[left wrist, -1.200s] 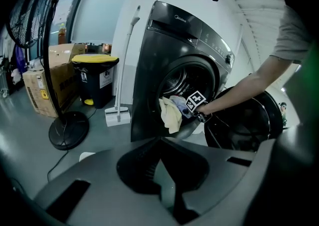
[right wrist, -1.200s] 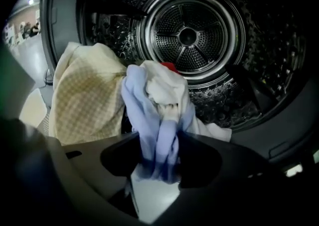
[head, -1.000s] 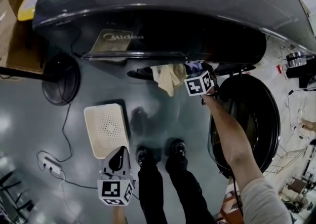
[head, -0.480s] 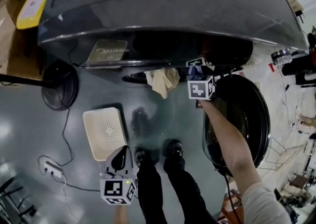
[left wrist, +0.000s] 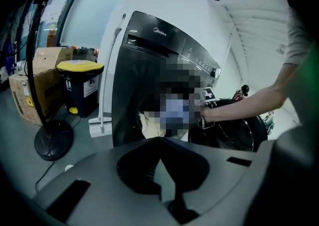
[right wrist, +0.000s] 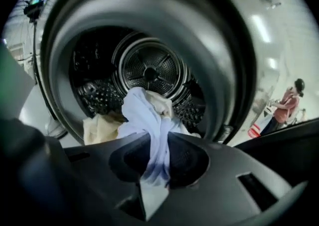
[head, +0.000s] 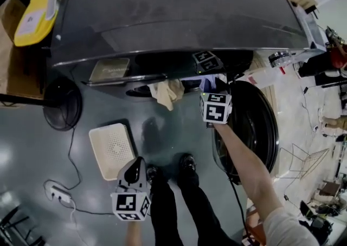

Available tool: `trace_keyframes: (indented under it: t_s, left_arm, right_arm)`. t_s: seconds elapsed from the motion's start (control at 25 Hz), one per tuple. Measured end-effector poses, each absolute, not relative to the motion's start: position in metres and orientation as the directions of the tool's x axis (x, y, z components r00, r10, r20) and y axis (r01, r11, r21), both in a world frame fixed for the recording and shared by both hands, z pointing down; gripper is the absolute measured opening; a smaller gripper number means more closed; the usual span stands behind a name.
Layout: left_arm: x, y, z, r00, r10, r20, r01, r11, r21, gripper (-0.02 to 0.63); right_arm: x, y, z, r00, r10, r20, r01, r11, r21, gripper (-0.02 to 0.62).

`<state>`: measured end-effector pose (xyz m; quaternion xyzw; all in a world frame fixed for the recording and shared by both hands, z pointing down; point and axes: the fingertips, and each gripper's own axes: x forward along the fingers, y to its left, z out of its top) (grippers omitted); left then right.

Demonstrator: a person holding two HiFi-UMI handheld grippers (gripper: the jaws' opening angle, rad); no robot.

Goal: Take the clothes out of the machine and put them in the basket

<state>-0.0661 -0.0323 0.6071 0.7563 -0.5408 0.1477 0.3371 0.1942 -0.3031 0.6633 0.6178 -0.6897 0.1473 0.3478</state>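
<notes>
One blue garment [right wrist: 149, 120]; one cream garment [right wrist: 99, 128]; one basket [head: 112, 150].

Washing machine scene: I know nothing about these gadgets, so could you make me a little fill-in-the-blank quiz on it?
1. The garment clamped in the right gripper is light ___.
2. The round door of the washing machine stands ___.
3. The white basket sits on the ___.
4. The left gripper holds ___.
Missing words: blue; open; floor; nothing.
</notes>
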Motion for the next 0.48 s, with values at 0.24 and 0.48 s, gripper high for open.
trace_keyframes:
  t_s: [0.24,0.48]
  left_arm:
    - [-0.064,-0.039,0.589,0.387,-0.722,0.573,-0.912,-0.207,0.354,0.018]
    - [-0.066,-0.044,0.576,0.388,-0.729,0.564,-0.914,-0.224,0.339,0.018]
  right_arm:
    - [0.189,-0.269,0.628,-0.027,-0.77,0.637,-0.956,0.206,0.208,0.089]
    - [0.187,-0.224,0.593,-0.066,-0.798,0.599,-0.956,0.223,0.192,0.089]
